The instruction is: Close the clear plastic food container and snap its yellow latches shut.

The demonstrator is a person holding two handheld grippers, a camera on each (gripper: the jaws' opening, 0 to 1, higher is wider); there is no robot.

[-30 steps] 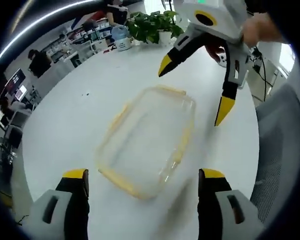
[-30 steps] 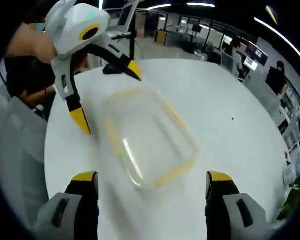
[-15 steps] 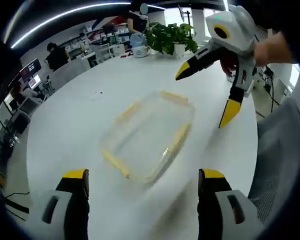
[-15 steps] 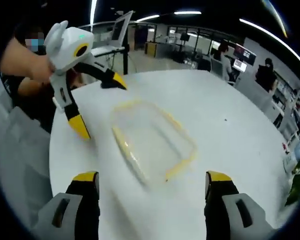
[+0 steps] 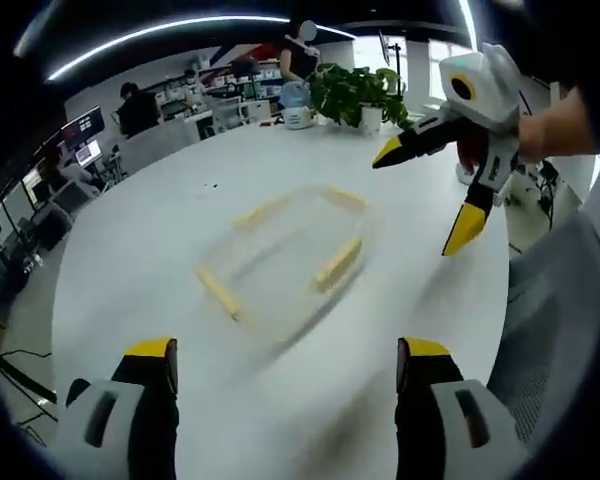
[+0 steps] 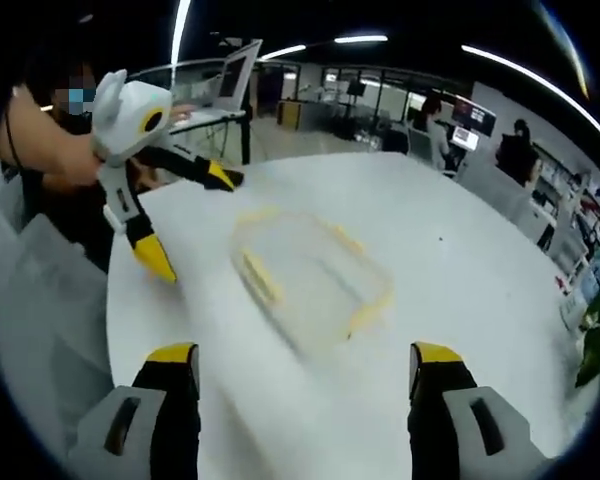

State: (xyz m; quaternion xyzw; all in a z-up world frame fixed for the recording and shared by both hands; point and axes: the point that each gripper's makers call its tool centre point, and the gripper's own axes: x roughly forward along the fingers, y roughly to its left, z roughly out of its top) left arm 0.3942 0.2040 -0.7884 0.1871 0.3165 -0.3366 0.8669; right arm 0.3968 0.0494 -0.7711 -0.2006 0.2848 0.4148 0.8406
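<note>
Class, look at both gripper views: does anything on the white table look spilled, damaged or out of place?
Nothing stands out. The clear container with yellow latches sits flat on the white table, no spill; blur hides fine detail.

Left gripper [image 5: 285, 362] hangs in the air, yellow-tipped jaws spread wide, nothing between them. Right gripper [image 6: 305, 368] matches it, jaws wide apart and empty too. In the left gripper view a hand [image 5: 555, 125] grips the right gripper's body, jaws splayed downward.
</note>
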